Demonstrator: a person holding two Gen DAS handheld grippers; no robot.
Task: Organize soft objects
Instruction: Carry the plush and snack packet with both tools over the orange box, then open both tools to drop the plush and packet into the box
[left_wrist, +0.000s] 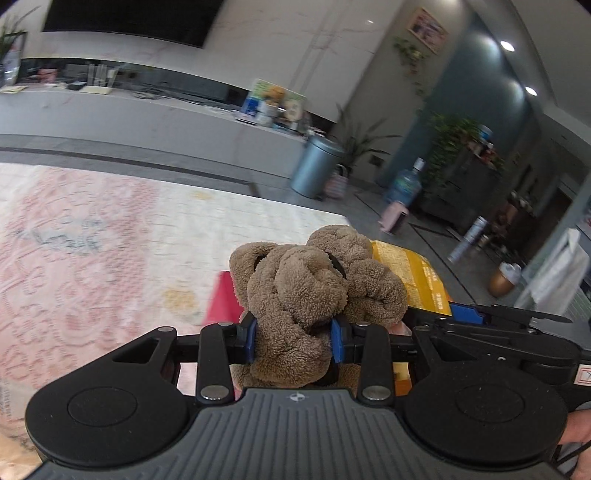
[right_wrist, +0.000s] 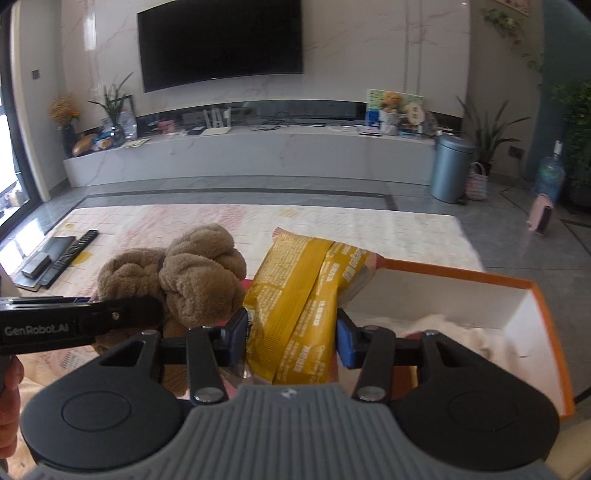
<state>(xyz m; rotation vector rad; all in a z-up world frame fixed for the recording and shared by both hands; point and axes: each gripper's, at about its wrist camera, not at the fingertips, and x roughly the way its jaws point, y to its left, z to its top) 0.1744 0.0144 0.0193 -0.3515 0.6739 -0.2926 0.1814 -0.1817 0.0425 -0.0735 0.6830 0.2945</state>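
The brown plush toy (left_wrist: 295, 295) is hanging above the table, squeezed in the left gripper (left_wrist: 293, 338). Just right of it, the right gripper (right_wrist: 291, 332) is clamping a yellow packet (right_wrist: 303, 295). Lowering both gently into the near-right orange box (right_wrist: 532, 295) seems wise.

A dark television (right_wrist: 221, 44) hangs above a long white console (right_wrist: 251, 155), near a grey bin (right_wrist: 451, 168).

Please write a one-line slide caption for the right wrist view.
Right gripper holds a yellow packet beside an orange box; left gripper holds a brown plush toy.
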